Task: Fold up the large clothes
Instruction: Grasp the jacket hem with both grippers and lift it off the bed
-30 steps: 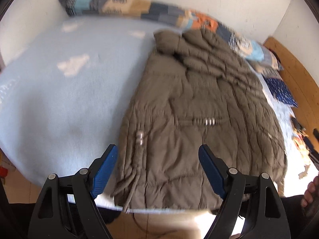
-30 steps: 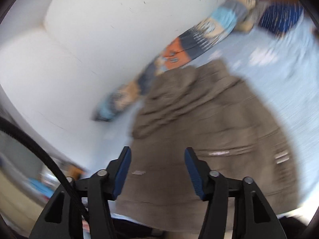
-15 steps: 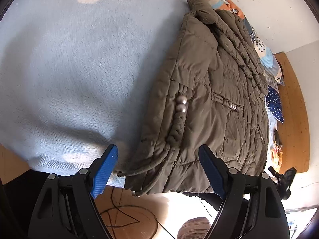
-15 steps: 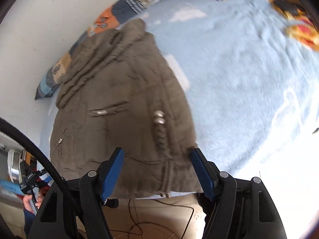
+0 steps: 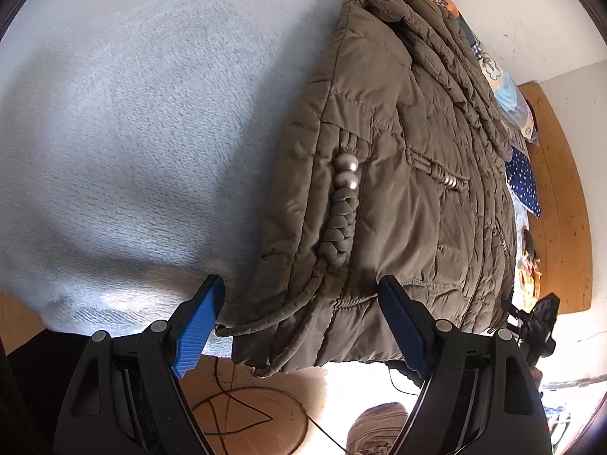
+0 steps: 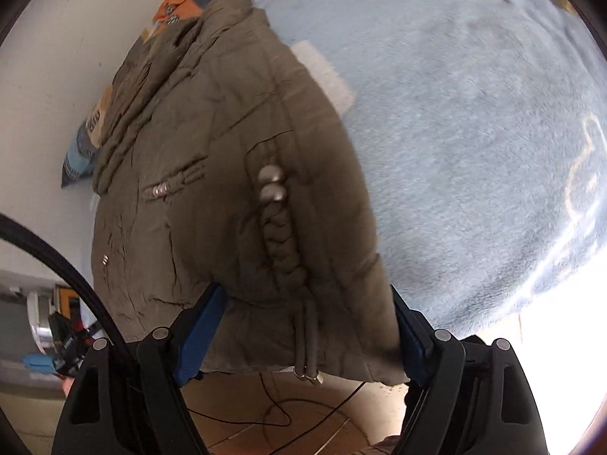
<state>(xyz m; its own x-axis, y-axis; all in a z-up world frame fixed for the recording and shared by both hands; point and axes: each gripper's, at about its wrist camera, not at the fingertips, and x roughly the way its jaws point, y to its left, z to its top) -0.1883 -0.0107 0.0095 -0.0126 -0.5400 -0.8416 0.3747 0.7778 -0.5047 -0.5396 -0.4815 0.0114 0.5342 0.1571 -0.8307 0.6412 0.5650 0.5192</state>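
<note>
An olive-brown padded jacket (image 5: 398,174) lies flat on the light blue bed cover (image 5: 132,132), its hem hanging over the near bed edge. It has braided cords with silver beads (image 5: 347,174) and loose drawstrings at the hem. My left gripper (image 5: 299,322) is open, its blue pads on either side of the hem's left corner, not touching. In the right wrist view the jacket (image 6: 227,189) fills the middle. My right gripper (image 6: 303,337) is open, its jaws straddling the hem's right corner at the bed edge.
Patchwork pillows (image 5: 508,91) lie along the white wall behind the jacket. A wooden floor (image 5: 242,409) with thin black cables lies below the bed edge. A wooden bed frame (image 5: 565,197) runs at the right. A thick black cable (image 6: 57,254) crosses the right wrist view's left side.
Both grippers have come down and in toward the jacket's hem at the bed edge, one at each corner. Both stay open. The jacket has not moved.
</note>
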